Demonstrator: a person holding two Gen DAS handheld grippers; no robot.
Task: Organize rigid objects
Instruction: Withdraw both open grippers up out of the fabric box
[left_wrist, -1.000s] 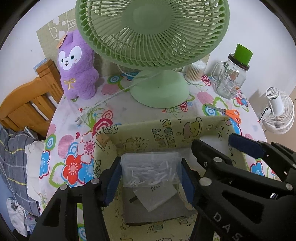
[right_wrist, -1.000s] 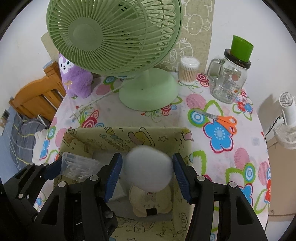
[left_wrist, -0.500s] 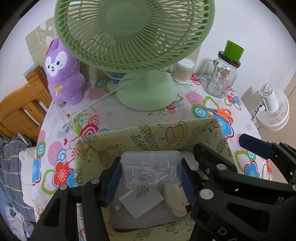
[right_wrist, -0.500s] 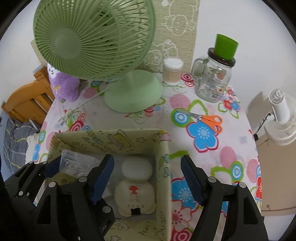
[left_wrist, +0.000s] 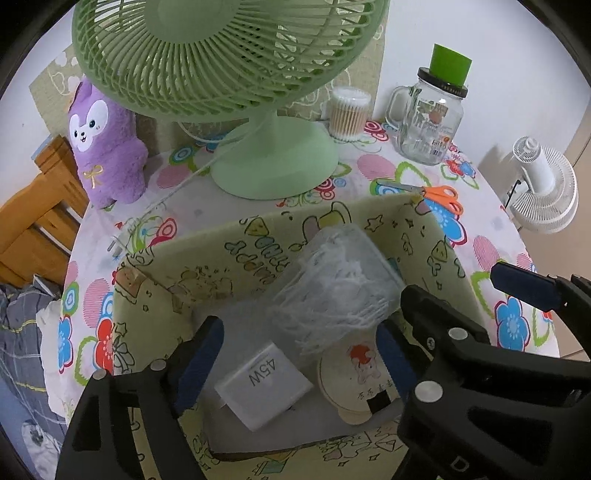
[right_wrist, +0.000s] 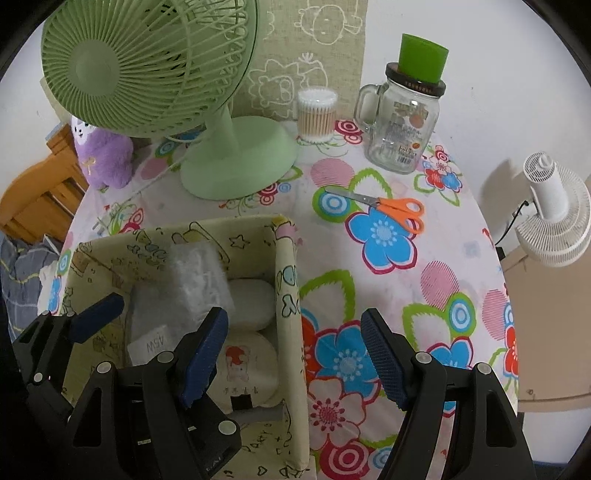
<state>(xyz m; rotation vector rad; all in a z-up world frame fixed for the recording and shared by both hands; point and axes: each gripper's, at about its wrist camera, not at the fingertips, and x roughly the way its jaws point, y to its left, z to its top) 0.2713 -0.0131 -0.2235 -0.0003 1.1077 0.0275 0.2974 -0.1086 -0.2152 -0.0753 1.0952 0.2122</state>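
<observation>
fabric bin holds clear box, charger, white case; both grippers gape wide, empty.

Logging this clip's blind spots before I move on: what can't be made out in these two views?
- Clear plastic box: motion-blurred in both views; its contents and resting spot are unreadable.
- White charger: right wrist view shows only a corner, behind the left gripper.
- Bin floor: near edge hidden by both grippers.
- Right gripper: open.
</observation>
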